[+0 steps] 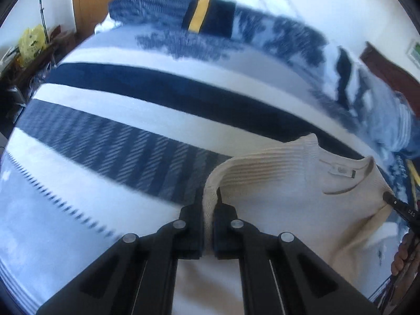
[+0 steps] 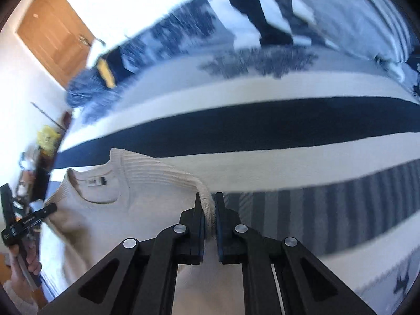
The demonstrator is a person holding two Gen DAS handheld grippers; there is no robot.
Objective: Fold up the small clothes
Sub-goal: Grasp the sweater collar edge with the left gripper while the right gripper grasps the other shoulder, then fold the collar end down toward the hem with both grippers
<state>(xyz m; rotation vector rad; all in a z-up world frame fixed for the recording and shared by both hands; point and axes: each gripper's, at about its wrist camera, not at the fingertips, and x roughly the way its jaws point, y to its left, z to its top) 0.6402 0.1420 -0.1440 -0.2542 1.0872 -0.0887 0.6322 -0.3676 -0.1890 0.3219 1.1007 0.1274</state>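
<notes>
A small cream knit sweater (image 1: 283, 199) lies over a blue-and-white patterned blanket (image 1: 131, 110), neck opening and label facing up. My left gripper (image 1: 208, 197) is shut on the sweater's ribbed edge at its left side. My right gripper (image 2: 209, 202) is shut on the sweater's (image 2: 110, 215) ribbed edge at its right side. Each gripper shows in the other's view: the right one (image 1: 393, 204) at the far right of the left wrist view, the left one (image 2: 29, 220) at the far left of the right wrist view. The cloth is stretched between them.
A folded dark blue garment with a yellow stripe (image 1: 207, 13) lies at the far side of the blanket. A wooden door (image 2: 52, 34) stands behind. A cluttered low table with a yellow bag (image 1: 31, 42) stands at the left.
</notes>
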